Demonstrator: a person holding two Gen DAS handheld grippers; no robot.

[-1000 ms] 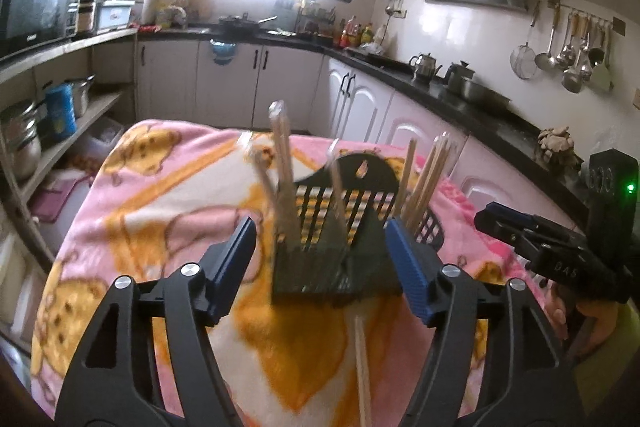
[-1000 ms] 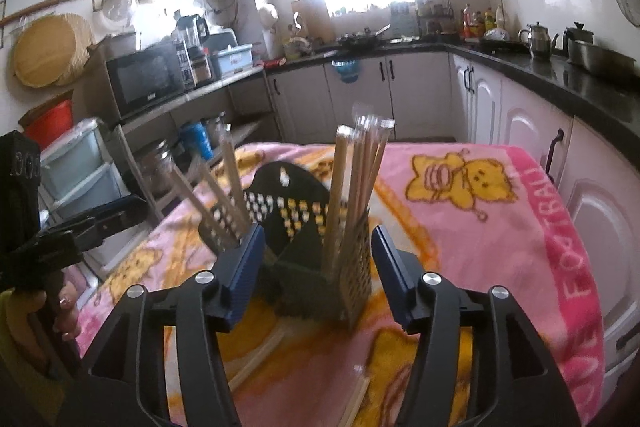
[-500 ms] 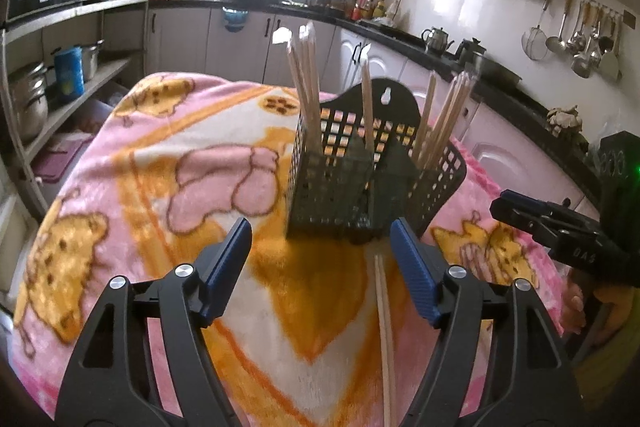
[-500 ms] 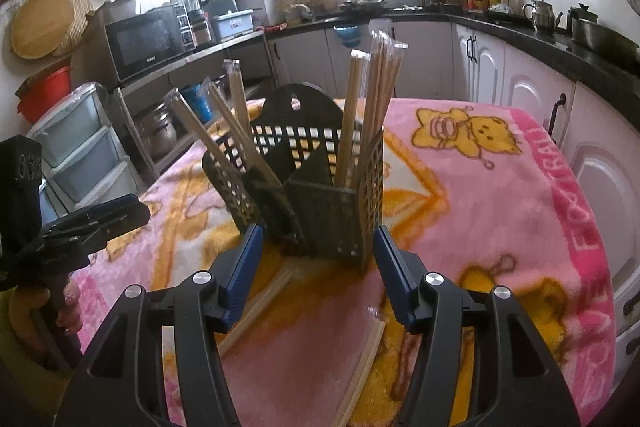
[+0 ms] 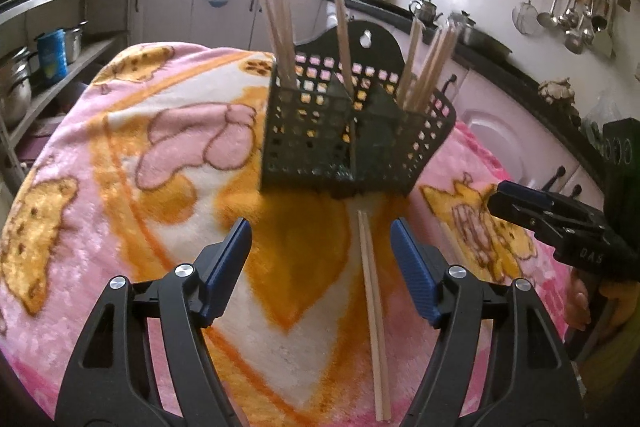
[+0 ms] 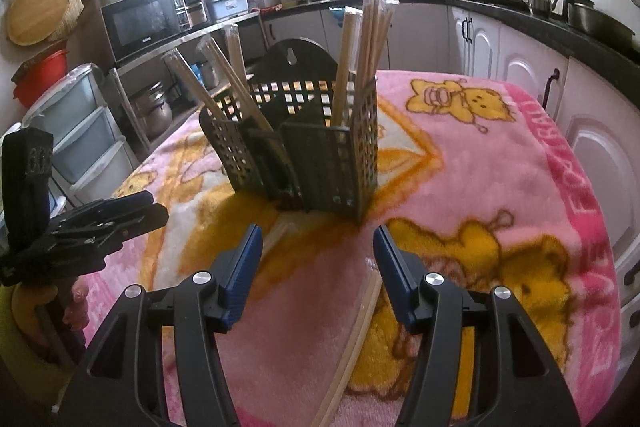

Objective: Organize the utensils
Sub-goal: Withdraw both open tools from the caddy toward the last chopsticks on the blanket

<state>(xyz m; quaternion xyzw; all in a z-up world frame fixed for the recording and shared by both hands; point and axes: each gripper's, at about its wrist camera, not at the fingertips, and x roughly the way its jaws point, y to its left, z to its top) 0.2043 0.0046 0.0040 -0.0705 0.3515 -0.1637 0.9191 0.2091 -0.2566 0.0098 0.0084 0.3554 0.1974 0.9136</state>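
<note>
A dark green mesh utensil holder (image 5: 352, 135) stands upright on the pink and orange blanket (image 5: 120, 147), with several wrapped chopstick pairs standing in its compartments. It also shows in the right wrist view (image 6: 304, 155). A loose chopstick pair (image 5: 372, 291) lies on the blanket in front of it, between my left fingers. Another loose pair (image 6: 356, 339) lies under my right gripper. My left gripper (image 5: 320, 239) is open and empty, short of the holder. My right gripper (image 6: 318, 243) is open and empty, also short of the holder.
The right gripper (image 5: 556, 219) shows at the right of the left wrist view, the left gripper (image 6: 88, 227) at the left of the right wrist view. Cabinets (image 6: 500, 51) and a black counter run behind the table. Shelves with pots (image 5: 24, 75) stand at left.
Both grippers have drawn back from the holder and risen a little; the holder now stands clear beyond the fingertips. More of the loose chopsticks on the blanket shows.
</note>
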